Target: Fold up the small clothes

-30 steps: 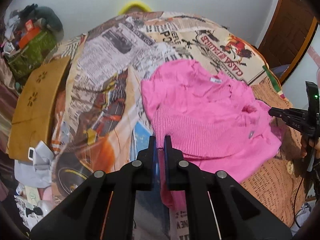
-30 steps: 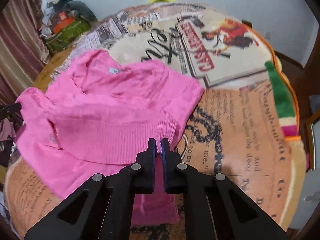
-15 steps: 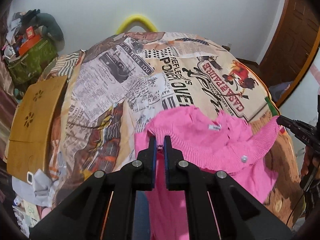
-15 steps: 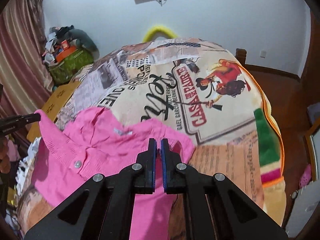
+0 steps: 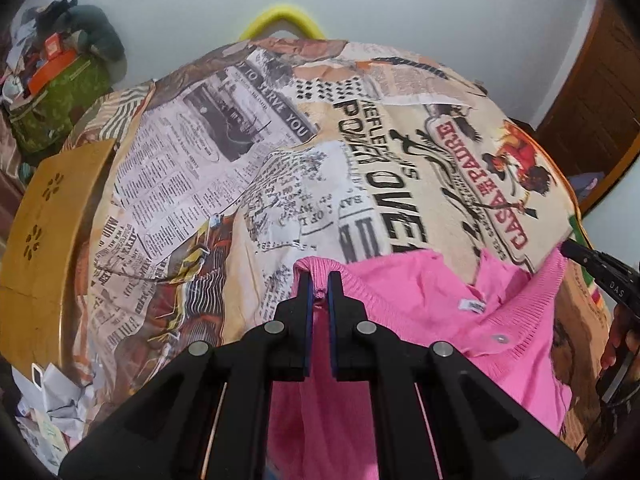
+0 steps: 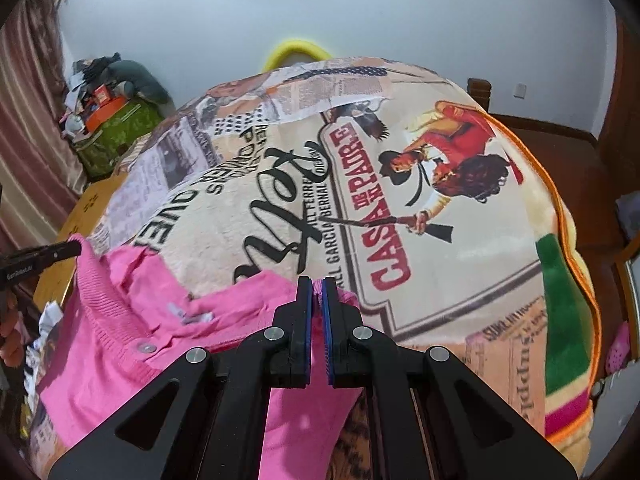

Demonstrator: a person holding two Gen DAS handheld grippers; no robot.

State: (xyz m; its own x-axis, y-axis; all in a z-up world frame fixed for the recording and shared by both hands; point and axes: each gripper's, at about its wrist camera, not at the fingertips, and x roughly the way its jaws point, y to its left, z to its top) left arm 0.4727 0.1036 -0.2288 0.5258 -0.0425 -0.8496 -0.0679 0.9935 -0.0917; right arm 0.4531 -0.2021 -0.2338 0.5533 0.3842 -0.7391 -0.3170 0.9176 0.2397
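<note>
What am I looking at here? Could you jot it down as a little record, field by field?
Surface: bed blanket printed with newspaper and poster art
Garment: pink knit sweater, white label and button visible
Left gripper: shut on the sweater's ribbed edge
Right gripper: shut on the sweater's other corner
Sweater state: edge held up between both grippers, the rest hanging
Beside bed: wooden board, green bag

A: What's the surface?
B: I see a bed under a printed blanket (image 5: 248,152), newspaper collage and a "CASA" poster graphic.
A: Anything on it?
B: Just the pink sweater (image 5: 432,300) at the near edge, partly lifted; the rest is bare blanket.
</note>
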